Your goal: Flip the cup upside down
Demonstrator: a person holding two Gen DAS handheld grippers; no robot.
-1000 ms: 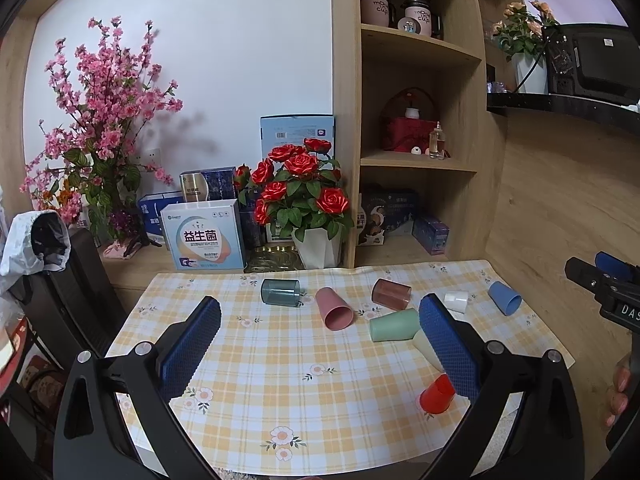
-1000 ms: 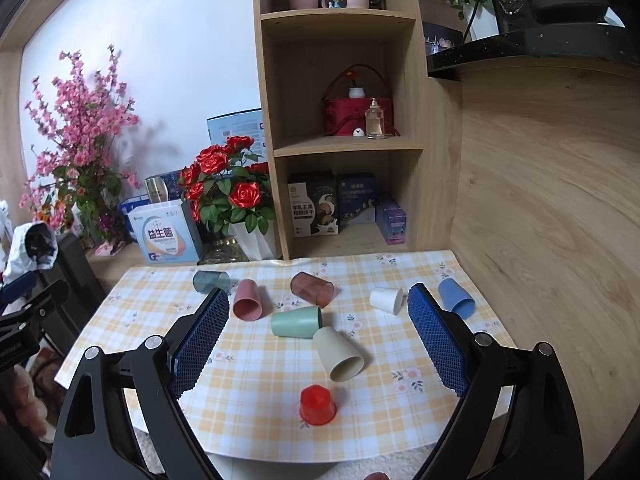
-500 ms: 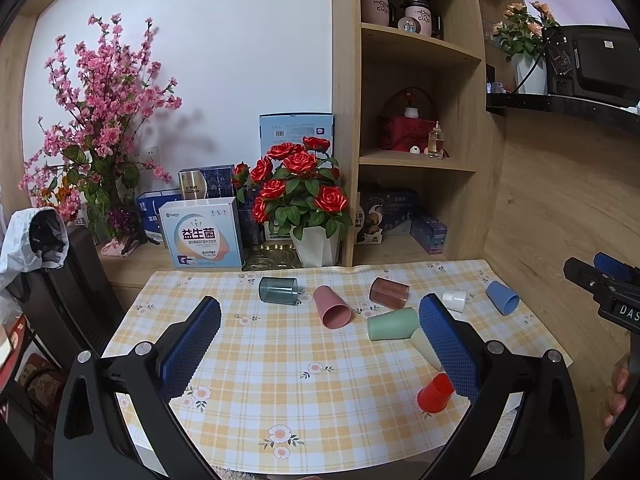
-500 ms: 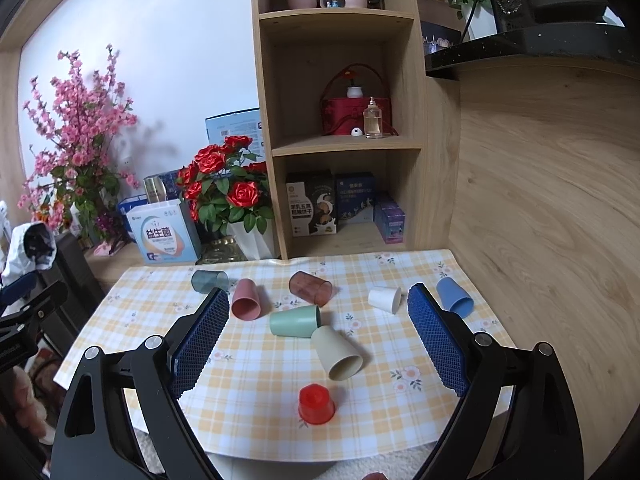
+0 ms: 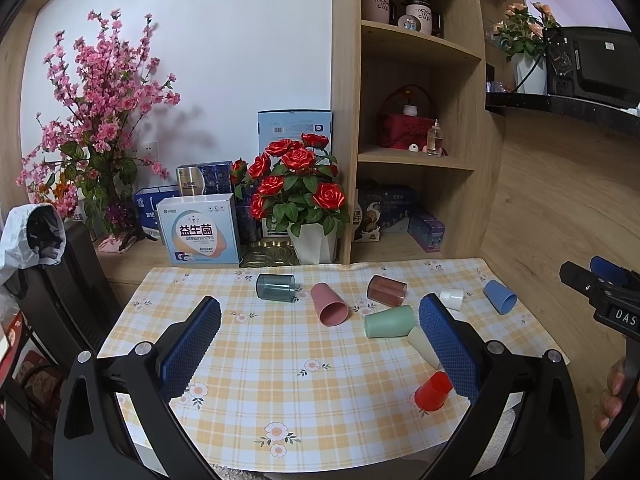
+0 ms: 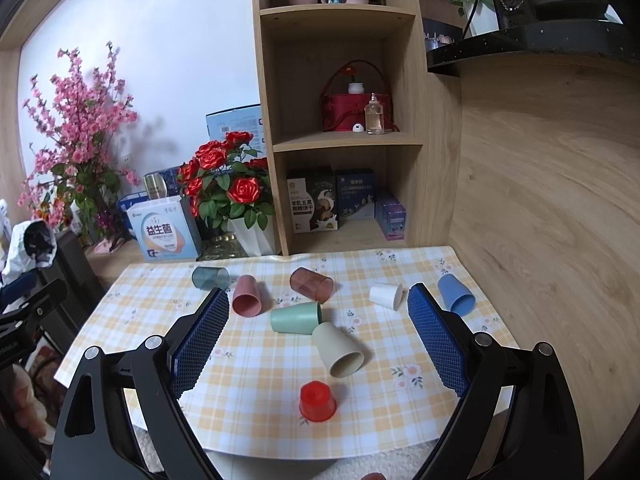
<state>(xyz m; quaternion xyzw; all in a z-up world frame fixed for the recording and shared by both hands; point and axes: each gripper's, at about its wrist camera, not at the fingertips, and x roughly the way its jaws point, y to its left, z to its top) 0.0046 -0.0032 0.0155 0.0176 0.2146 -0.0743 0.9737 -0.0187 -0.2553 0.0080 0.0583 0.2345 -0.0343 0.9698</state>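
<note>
Several cups lie on their sides on a checked tablecloth (image 6: 256, 364): a dark teal one (image 6: 210, 278), pink (image 6: 247, 296), brown (image 6: 311, 284), green (image 6: 295, 318), beige (image 6: 338, 350), white (image 6: 386, 296) and blue (image 6: 456, 294). A small red cup (image 6: 317, 402) stands upside down near the front edge. My right gripper (image 6: 316, 340) is open and empty above the table's front. My left gripper (image 5: 318, 344) is open and empty, with the pink cup (image 5: 329, 305) and green cup (image 5: 389, 322) ahead of it. Its right finger hides part of the beige cup (image 5: 424, 346).
A white pot of red roses (image 6: 256, 236) and boxes (image 6: 166, 234) stand behind the table. A wooden shelf unit (image 6: 340, 140) rises at the back and a wooden wall (image 6: 540, 220) is on the right. A black chair (image 5: 60, 292) stands at the left.
Both views have shifted only slightly; the cups sit a little lower-left in frame. No cup has moved and both grippers stay open.
</note>
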